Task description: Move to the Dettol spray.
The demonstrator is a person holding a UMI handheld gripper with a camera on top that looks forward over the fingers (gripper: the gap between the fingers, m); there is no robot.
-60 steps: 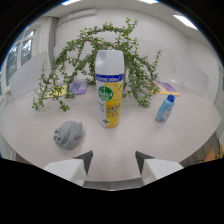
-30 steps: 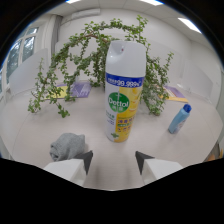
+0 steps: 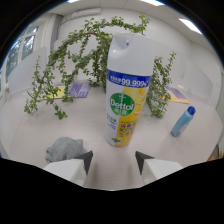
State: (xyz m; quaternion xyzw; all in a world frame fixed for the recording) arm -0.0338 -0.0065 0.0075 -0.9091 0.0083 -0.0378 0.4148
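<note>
Now: Dettol spray (image 3: 126, 95) upright on the white table (image 3: 30, 132), long axis vertical, white cap on top, standing just ahead of the gripper (image 3: 114, 159) and nearly in line with the gap, a shade toward the right finger. Fingers spread wide, holding nothing, tips short of the can's base. Likely call: straight ahead, little sideways correction. Close on the left, a grey crumpled cloth (image 3: 64, 149). Off right, apart, a tilted blue bottle (image 3: 181, 121). Behind the can, a leafy green plant (image 3: 75, 65) sprawling across the table.
</note>
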